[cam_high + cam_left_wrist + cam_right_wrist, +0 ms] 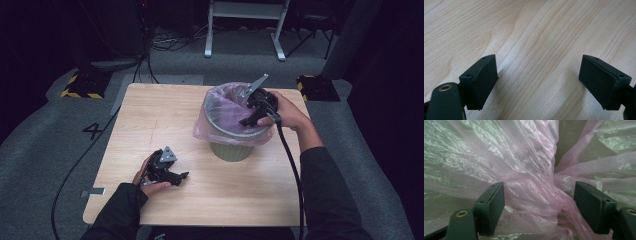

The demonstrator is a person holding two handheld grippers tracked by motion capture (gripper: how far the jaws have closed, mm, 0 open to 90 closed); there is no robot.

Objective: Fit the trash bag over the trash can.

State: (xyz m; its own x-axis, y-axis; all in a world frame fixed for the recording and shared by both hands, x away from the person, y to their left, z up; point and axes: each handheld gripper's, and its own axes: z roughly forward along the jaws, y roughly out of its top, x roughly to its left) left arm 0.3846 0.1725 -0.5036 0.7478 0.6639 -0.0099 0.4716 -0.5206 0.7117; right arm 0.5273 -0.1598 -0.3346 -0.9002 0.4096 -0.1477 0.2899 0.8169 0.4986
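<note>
One thing matters here: the pink bin liner, a thin plastic bag draped inside the small grey waste bin and folded over its rim. The bin stands on the wooden table, right of centre and toward the far edge.

Liner: I judge it very light, limp and slick. It will crumple, stretch and slide off a shallow pinch, and a hard tug could tear it. Take a bunched fold, not a single flat layer. In the right gripper view a gathered twist of film runs between the jaws; that is your best hold.

Bin: likely light too. With nothing steadying it, pulling on the liner may tip or drag it.

Your right gripper hangs over the near right side of the bin's mouth, tips pointed down into it. Its jaws stand wide apart; film lies between them, but the pads do not press on it.

Your left gripper rests on the table well apart from the bin, down toward the near left. Its jaws are spread, nothing between them but bare wood.

Obstacles: none on the table between that gripper and the bin. The right gripper's cable trails back along your right forearm, beside the bin; mind it does not catch the rim.
</note>
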